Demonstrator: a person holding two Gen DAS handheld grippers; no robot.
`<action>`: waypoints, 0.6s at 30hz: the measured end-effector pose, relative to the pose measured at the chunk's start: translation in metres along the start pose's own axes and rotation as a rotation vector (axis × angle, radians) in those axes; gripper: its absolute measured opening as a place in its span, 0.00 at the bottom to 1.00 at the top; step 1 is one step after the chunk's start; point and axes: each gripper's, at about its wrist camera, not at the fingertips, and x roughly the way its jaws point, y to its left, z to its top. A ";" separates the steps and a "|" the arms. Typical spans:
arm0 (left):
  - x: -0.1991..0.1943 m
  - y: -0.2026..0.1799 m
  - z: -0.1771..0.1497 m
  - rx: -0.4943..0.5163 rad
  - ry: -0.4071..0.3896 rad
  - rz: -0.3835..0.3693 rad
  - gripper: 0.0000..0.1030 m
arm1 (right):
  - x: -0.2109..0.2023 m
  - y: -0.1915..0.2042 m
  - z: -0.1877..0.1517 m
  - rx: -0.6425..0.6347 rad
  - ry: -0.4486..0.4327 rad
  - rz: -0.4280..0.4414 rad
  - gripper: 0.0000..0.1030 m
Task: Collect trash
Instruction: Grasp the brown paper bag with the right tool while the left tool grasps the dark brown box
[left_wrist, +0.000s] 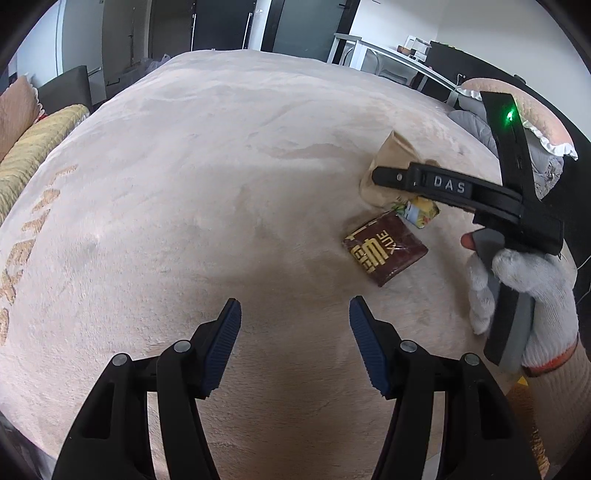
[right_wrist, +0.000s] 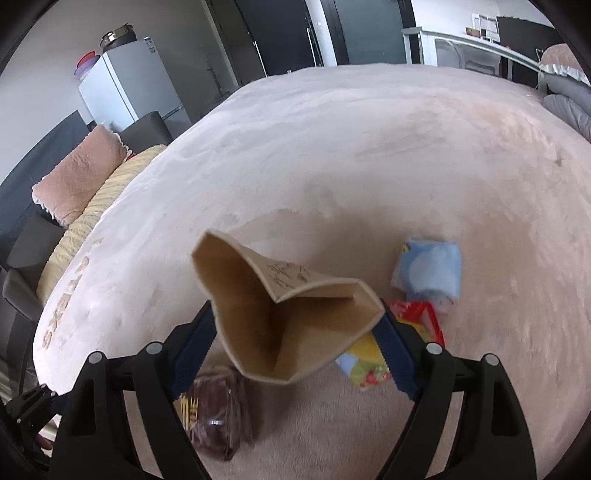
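Observation:
My right gripper (right_wrist: 295, 314) is shut on a brown paper bag (right_wrist: 266, 317), whose spread sides press against both blue pads; its open mouth faces the camera. Under it on the beige blanket (right_wrist: 369, 155) lie a dark brown packet with gold lettering (right_wrist: 216, 417), a yellow-green wrapper (right_wrist: 365, 363), a red wrapper (right_wrist: 421, 314) and a light blue packet (right_wrist: 428, 271). In the left wrist view the bag (left_wrist: 391, 155) shows behind a right finger (left_wrist: 391, 175), above the brown packet (left_wrist: 386, 251) and the yellow wrapper (left_wrist: 423, 212). My left gripper (left_wrist: 295, 306) is open and holds nothing, left of and nearer than the packets.
A gloved hand (left_wrist: 532, 288) holds the right gripper at the right edge. Pink and yellow pillows (right_wrist: 77, 177) line the blanket's left side, with a white fridge (right_wrist: 125, 88) behind them. A grey quilt (right_wrist: 569, 107) lies at the far right.

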 end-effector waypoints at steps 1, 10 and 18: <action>0.000 0.000 -0.001 -0.001 0.000 0.000 0.58 | 0.002 0.000 0.002 0.000 -0.001 -0.001 0.79; 0.005 0.002 -0.003 -0.004 0.010 0.001 0.58 | 0.008 -0.004 0.008 0.004 -0.010 -0.017 0.73; 0.004 -0.005 -0.004 0.011 0.013 0.001 0.58 | -0.007 -0.002 0.007 -0.037 -0.050 -0.032 0.49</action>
